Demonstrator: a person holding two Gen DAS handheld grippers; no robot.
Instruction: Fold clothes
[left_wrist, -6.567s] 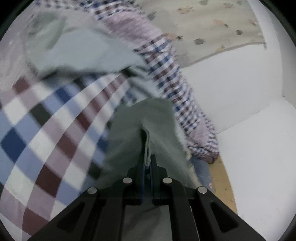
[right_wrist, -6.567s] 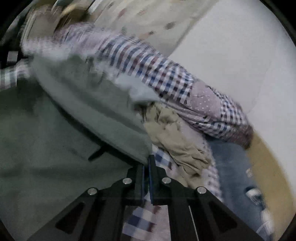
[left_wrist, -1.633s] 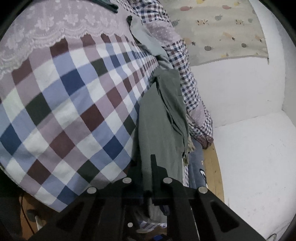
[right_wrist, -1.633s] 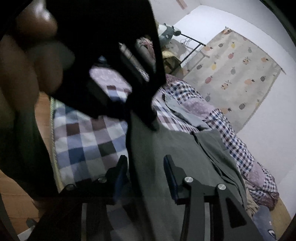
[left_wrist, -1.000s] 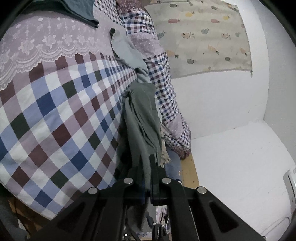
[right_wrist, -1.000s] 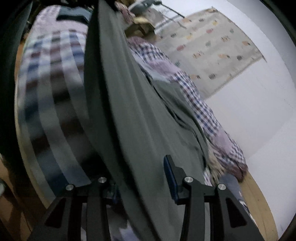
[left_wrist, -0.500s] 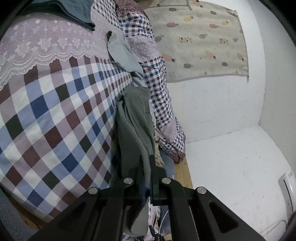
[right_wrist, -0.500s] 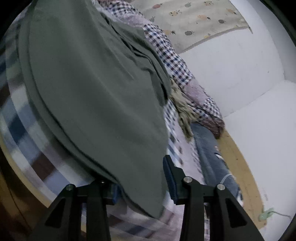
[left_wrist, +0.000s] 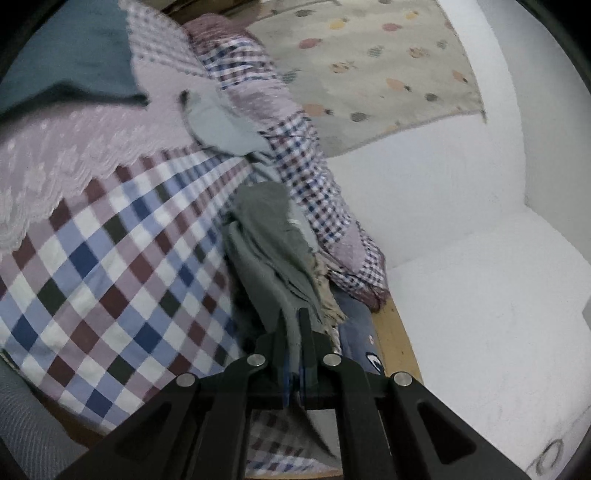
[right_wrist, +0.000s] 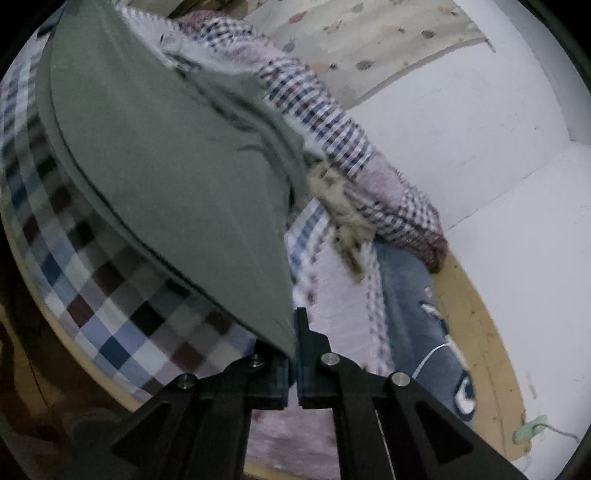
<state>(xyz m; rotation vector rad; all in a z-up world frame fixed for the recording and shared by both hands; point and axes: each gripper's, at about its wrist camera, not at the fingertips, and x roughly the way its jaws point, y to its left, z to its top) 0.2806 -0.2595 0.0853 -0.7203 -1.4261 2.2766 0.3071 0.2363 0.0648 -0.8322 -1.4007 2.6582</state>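
A bed is spread with a checked sheet (left_wrist: 110, 280) in blue, maroon and white, with a pale lilac lace-edged cover (left_wrist: 66, 155) lying over its far part. Along the bed's far side runs a rolled quilt (left_wrist: 317, 192) of small checks, against a white wall (left_wrist: 443, 177) where a cream cloth printed with small fruits (left_wrist: 369, 62) hangs. A strip of wooden floor (right_wrist: 480, 332) shows by the bed's end.

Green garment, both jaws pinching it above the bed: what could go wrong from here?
1. The right gripper holds only the corner tip of the green garment; a tug may slip it free.
2. Cloth at the left gripper is bunched, so the fold may crease.
3. The tan garment lies against the green one and may drag along.
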